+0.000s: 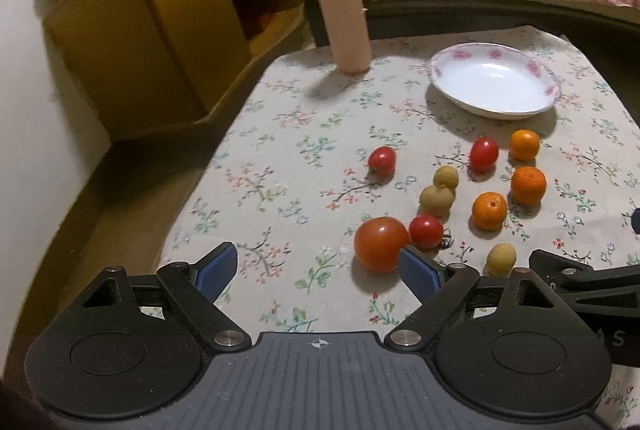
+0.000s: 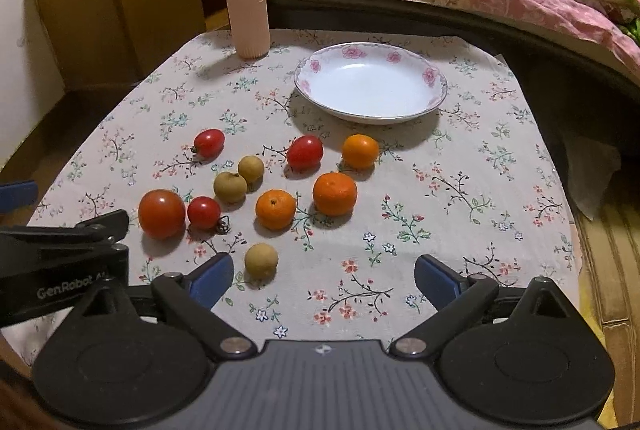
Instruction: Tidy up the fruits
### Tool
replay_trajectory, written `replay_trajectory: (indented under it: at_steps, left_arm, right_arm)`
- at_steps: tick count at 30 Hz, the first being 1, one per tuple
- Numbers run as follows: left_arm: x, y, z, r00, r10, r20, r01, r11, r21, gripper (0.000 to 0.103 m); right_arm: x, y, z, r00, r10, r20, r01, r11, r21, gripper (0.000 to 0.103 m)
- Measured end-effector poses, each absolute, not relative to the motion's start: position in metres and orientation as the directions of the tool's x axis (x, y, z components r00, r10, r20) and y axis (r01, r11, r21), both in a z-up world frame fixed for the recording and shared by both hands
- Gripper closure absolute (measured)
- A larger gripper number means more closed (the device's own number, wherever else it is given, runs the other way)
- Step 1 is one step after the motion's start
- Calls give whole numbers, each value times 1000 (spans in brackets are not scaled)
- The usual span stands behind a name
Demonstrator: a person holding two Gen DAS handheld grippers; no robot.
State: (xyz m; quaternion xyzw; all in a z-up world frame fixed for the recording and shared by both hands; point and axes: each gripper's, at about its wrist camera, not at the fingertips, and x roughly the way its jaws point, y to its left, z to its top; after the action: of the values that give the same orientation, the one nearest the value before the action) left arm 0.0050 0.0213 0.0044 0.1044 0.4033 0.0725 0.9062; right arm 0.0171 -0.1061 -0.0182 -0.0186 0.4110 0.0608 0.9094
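Both grippers, left (image 1: 318, 270) and right (image 2: 324, 280), hover with fingers spread and empty over the worktop (image 2: 460, 230), where light, round, roll-prone fruits lie before the plate (image 2: 370, 84); pinch soft tomatoes (image 2: 161, 213) gently across the middle.

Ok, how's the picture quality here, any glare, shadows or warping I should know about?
Left wrist view: strong fisheye bending, the cabinet and pink cylinder lean, edges look soft; warm dim light. Right wrist view: sharper, the plate shows a mild glare patch and casts a shadow toward the camera on the cloth; the fruits cast short shadows toward the camera and left; corners are vignetted black.
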Motion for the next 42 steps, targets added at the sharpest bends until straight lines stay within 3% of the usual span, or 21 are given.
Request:
replay_trajectory:
  at_steps: [9,15,24,26,31,42]
  left_arm:
    - [10,32,-6,698,92,-710,46,984,172,1]
    - [9,39,-10,697,21,-717,126,981,150,1]
    - [23,39,-12,688,-51,-724,260,949,180,2]
    - [27,37,-14,679,-71,-731,300,935,188,2]
    - [34,34,-20,673,-96,-733,357,910,209,2]
    - [42,30,-32,650,-113,-751,395,895,207,3]
  right_arm:
    - [16,-119,-19,659,208,-723,-194,976,103,4]
    - [12,-104,-18,690,229,-686,-312,950,4,6]
    - [24,-97,-24,621,316,-718,-456,890,-3,24]
    - [28,-99,-25,604,326,-727,-458,889,19,36]
    - [40,-96,-36,555,342,-758,-482,875,41,45]
    - [51,-87,-56,503,350,-791,-539,842,30,76]
